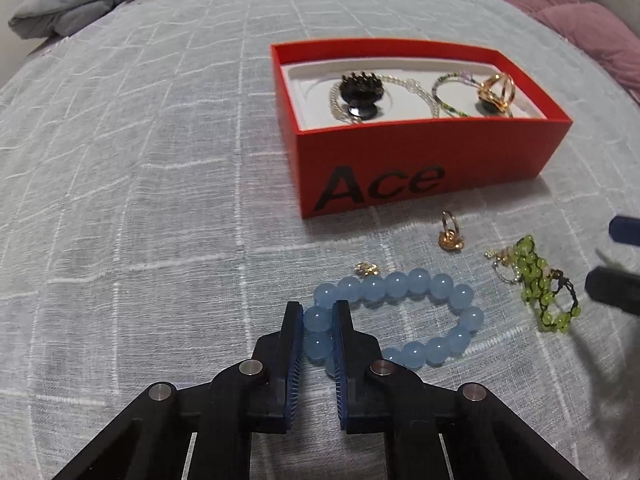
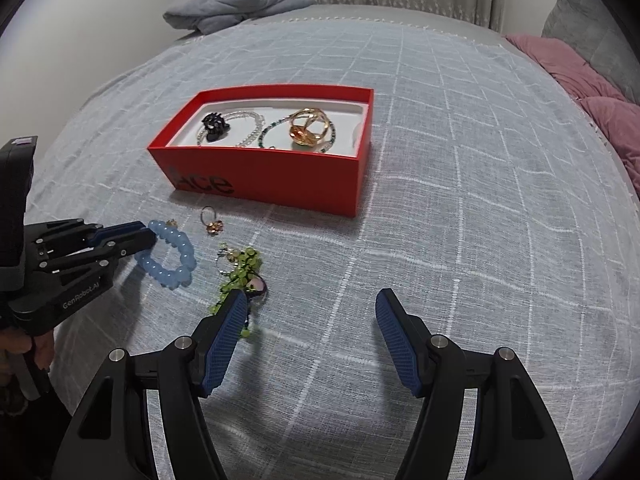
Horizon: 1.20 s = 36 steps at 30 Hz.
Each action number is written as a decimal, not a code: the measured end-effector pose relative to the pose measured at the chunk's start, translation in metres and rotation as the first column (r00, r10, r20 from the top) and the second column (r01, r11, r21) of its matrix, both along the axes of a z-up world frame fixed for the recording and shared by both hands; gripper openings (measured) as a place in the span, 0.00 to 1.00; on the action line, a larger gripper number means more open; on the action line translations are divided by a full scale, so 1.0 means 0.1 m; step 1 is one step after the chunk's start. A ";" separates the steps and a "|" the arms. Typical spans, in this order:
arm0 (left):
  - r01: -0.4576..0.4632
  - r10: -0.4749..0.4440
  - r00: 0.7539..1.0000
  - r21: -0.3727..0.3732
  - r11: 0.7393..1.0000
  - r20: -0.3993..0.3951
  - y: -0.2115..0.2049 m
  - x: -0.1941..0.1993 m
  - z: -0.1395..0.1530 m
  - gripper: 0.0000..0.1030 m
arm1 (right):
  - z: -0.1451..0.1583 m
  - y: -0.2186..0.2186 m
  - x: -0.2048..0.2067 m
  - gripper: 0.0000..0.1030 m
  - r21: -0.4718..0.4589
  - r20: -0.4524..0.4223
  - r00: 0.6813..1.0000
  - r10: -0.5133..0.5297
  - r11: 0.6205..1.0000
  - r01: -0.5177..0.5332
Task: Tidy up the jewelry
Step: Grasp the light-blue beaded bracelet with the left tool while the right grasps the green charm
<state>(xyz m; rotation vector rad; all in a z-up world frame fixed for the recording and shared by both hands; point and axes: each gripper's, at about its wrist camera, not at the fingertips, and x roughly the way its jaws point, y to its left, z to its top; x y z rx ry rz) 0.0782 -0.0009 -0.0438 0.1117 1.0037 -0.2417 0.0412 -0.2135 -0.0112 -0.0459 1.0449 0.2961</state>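
A blue bead bracelet [image 1: 424,320] lies on the grey bedspread; it also shows in the right wrist view [image 2: 176,256]. My left gripper [image 1: 316,312] is shut on the bracelet's left beads, seen from the side in the right wrist view [image 2: 144,236]. My right gripper [image 2: 310,304] is open and empty, its left finger beside a green bead bracelet [image 2: 236,272], also in the left wrist view [image 1: 540,284]. A gold ring [image 1: 450,236] and a small gold piece [image 1: 366,269] lie near the red "Ace" box [image 1: 400,160], which holds several jewelry pieces.
The red box [image 2: 280,176] sits mid-bed. A folded grey blanket [image 2: 236,0] lies at the far left, a pink quilt [image 2: 592,92] at the far right. The right gripper's fingers show at the left wrist view's right edge [image 1: 616,288].
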 end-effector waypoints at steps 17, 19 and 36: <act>-0.007 0.008 1.000 -0.026 1.000 0.016 0.06 -0.05 0.06 0.09 | -0.21 0.22 0.01 0.44 0.002 -0.084 0.995 0.062 0.998 -0.062; -0.007 0.007 1.000 -0.027 1.000 0.018 0.06 -0.06 0.06 0.09 | -0.22 0.26 0.01 0.36 -0.014 -0.083 0.994 0.069 0.997 -0.070; 0.009 -0.006 0.998 -0.060 0.998 0.058 0.12 -0.15 0.21 0.09 | 0.01 0.22 -0.07 0.05 -0.017 -0.016 0.996 0.091 0.996 -0.092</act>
